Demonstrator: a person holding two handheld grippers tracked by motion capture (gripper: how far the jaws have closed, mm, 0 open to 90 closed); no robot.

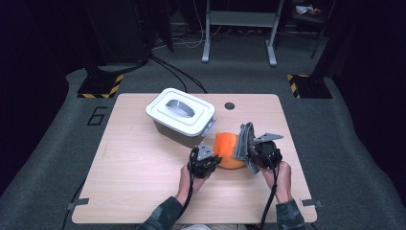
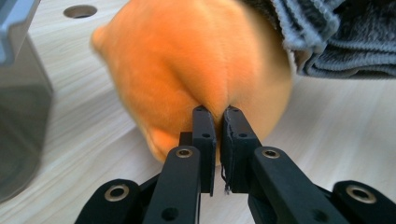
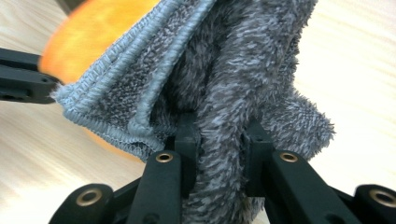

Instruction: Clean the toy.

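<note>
An orange fuzzy cloth (image 1: 227,149) lies bunched in a mound on the wooden table, right of centre. My left gripper (image 1: 217,161) is at its near left side. In the left gripper view the two jaws (image 2: 215,114) are shut on a pinched fold of the orange cloth (image 2: 187,60). A grey fluffy towel (image 1: 245,140) is draped against the mound's right side. My right gripper (image 1: 252,154) is shut on a thick fold of the grey towel (image 3: 233,60), which stands up between its jaws (image 3: 219,128). The orange cloth (image 3: 93,28) shows behind the towel.
A grey bin with a white latched lid (image 1: 181,115) stands just behind and left of the cloths. A round cable hole (image 1: 229,106) sits near the table's far edge. Bare tabletop (image 1: 139,167) stretches to the left of my hands.
</note>
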